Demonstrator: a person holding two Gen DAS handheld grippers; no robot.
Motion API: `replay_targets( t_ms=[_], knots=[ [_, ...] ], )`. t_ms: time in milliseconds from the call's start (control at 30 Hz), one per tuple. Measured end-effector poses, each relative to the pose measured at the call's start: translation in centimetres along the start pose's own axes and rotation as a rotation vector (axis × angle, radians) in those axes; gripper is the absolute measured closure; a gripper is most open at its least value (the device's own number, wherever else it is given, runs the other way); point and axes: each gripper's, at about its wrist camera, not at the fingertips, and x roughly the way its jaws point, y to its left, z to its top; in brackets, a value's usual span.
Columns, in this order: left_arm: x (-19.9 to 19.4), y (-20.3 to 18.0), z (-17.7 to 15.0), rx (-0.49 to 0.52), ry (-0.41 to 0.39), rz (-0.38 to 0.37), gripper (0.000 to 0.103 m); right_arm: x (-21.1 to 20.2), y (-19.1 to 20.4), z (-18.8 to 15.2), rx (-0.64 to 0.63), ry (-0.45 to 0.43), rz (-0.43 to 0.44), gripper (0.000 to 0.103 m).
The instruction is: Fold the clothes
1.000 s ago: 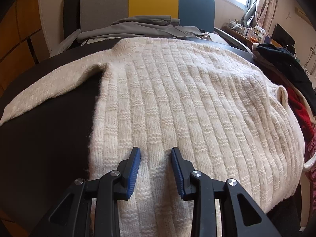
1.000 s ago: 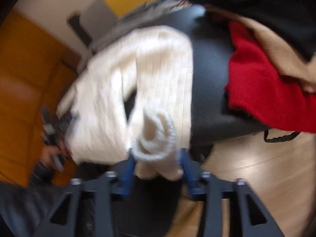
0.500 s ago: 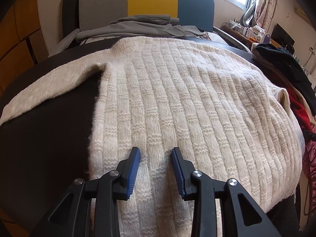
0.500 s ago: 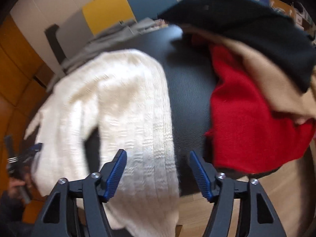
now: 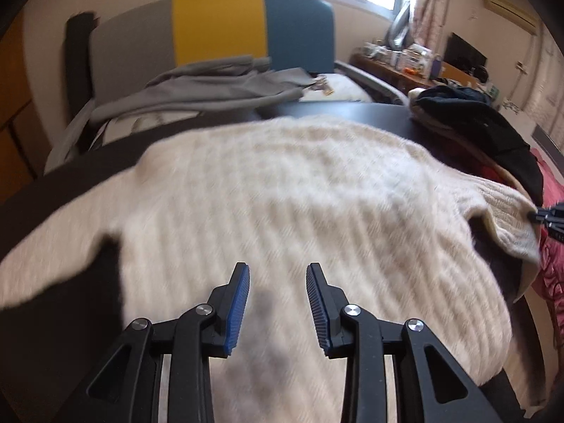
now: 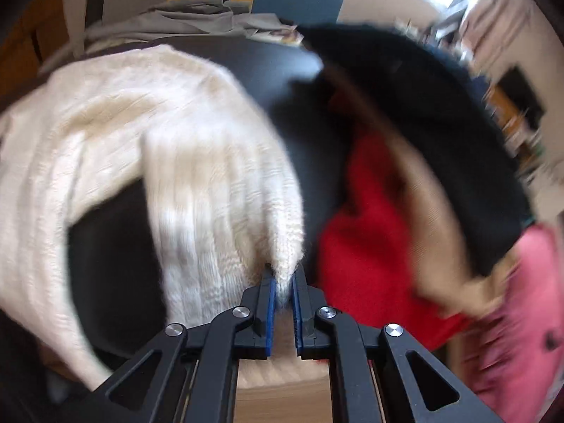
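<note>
A cream knitted sweater lies spread on a dark round table. My left gripper is open and empty, held just above the sweater's near part. My right gripper is shut on the sweater's right sleeve near its cuff and holds it lifted off the table. The right gripper's tip shows at the right edge of the left wrist view, at the sleeve end.
A pile of black, red, tan and pink clothes sits at the table's right. A grey garment lies on a chair with a grey, yellow and blue back behind the table.
My right gripper went from wide open to shut on the sleeve and lifts it. My left gripper rose and pulled back a little, staying open.
</note>
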Motion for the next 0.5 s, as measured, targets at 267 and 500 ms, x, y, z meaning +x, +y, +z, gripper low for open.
replay_targets(
  t_ms=[267, 500],
  knots=[
    [8.0, -5.6, 10.2, 0.209, -0.026, -0.067, 0.069, 2.1, -4.1, 4.9, -0.095, 0.027, -0.226, 0.095],
    [14.9, -3.0, 14.4, 0.21, 0.065, -0.003, 0.069, 6.0, -4.7, 5.0, -0.079, 0.102, -0.192, 0.074]
  ],
)
